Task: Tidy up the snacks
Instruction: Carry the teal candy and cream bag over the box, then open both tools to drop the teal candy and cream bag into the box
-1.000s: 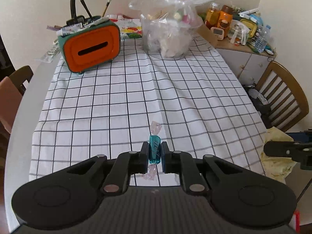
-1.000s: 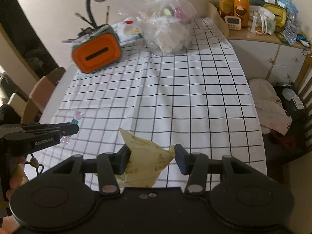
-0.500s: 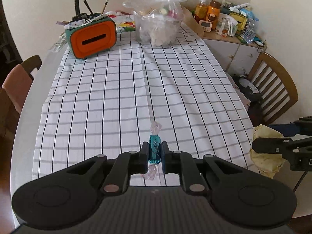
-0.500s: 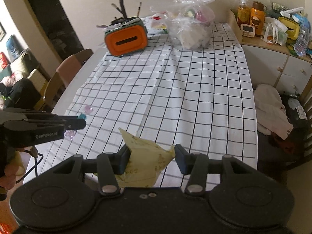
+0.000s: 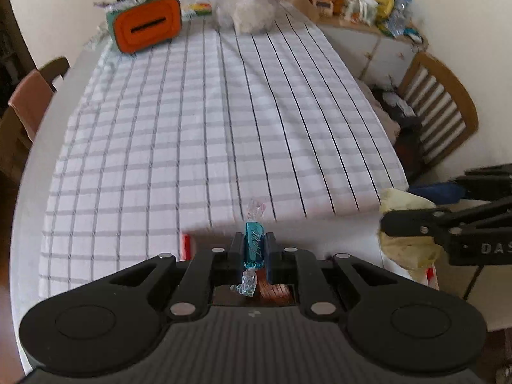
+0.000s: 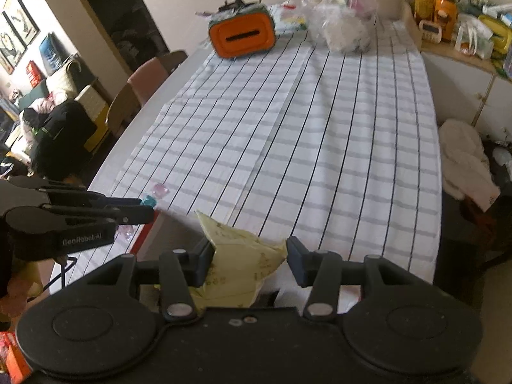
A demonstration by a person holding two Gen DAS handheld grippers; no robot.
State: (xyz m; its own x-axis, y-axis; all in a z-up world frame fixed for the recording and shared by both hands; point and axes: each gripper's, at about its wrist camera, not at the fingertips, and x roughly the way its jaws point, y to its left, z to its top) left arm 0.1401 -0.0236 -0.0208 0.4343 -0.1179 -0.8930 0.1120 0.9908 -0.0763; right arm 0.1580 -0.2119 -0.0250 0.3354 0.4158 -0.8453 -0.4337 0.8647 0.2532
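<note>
- Left gripper (image 5: 254,249): its fingers are clamped on a blue wrapped candy (image 5: 254,245), which stands upright between them with a twisted clear end above and another below. The candy is off the bench, held over its near edge.
- Right gripper (image 6: 249,264): its fingers are pressed against the two sides of a pale yellow packet (image 6: 238,267), crumpled and pointing up and away. The packet is likewise lifted, near the right end of the bench's near edge; in the left wrist view it shows at the far right (image 5: 408,224).
- Bench (image 5: 28,172): covered by a white checked cloth (image 5: 224,121). The cloth's middle carries no loose snack in either view, so gathering appears well advanced.
- Near edge: a box with a red rim (image 5: 186,244) shows just below the left gripper, with brownish contents glimpsed between the fingers. This is probably the receiving container, though the views do not show it whole.
- Far end: an orange and teal case (image 5: 145,25) at the left and a clear plastic bag (image 5: 246,8) holding mixed items at the right. Whether the bag is still to be sorted cannot be told.
- Judged progress: two snacks are in hand and not yet set down; what remains is to place both, presumably into the near box.
</note>
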